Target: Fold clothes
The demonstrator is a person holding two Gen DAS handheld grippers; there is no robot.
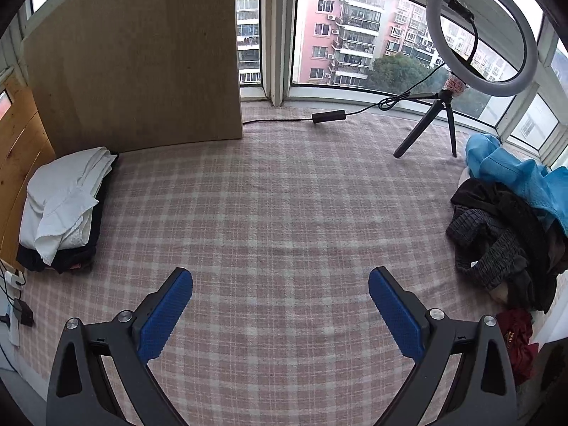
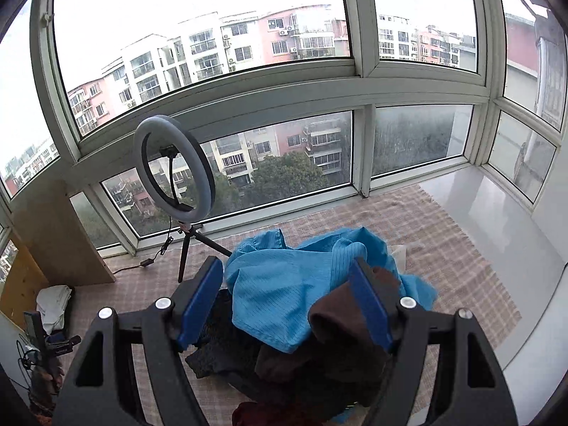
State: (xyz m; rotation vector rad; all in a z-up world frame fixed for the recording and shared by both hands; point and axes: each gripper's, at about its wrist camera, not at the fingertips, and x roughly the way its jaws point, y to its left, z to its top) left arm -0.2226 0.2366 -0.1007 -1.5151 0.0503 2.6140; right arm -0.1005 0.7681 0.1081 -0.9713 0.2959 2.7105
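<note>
Our left gripper hovers jaws spread over checked cloth; right gripper, spread, above the crumpled blue garment.

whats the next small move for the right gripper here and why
Probably lower the right gripper onto the blue garment and close on it. Its jaws stand open and empty, the blue garment lies on top of the unfolded pile, and the checked cloth in front of the open left gripper has free room to spread it out.
</note>
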